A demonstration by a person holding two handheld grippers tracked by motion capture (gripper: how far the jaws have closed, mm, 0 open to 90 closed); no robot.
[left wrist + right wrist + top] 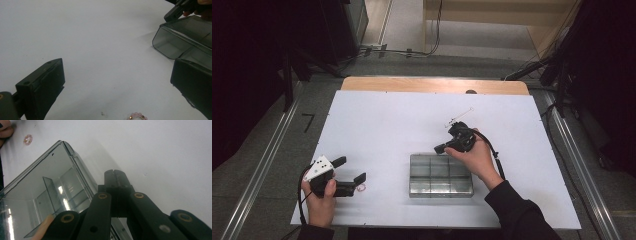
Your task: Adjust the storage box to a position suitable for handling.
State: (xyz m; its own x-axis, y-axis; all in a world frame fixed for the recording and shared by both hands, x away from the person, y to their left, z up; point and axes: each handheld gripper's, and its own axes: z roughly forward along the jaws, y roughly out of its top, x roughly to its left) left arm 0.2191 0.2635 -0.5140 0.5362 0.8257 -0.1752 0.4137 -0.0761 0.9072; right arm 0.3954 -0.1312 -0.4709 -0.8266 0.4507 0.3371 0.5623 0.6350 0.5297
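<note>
A clear plastic box (440, 175) with several compartments lies in the middle of the white table. My right gripper (438, 149) is shut with nothing in it, its tip at the box's far left corner. In the right gripper view the closed jaws (115, 173) rest beside the box wall (75, 160), and a fingertip (42, 227) touches the box. My left gripper (351, 169) stands open near the front left of the table. A small pink bead ring (361, 188) lies on the table just beside its near jaw. In the left gripper view the ring (137, 116) sits at the bottom edge, between the wide-open jaws (117, 67).
A thin, pale stick-like item (458, 117) lies on the table beyond the right gripper. The table's wooden far edge (432, 84) borders a floor with cables. Dark equipment stands at both back corners. White table surface (382, 125) stretches between the grippers and the far edge.
</note>
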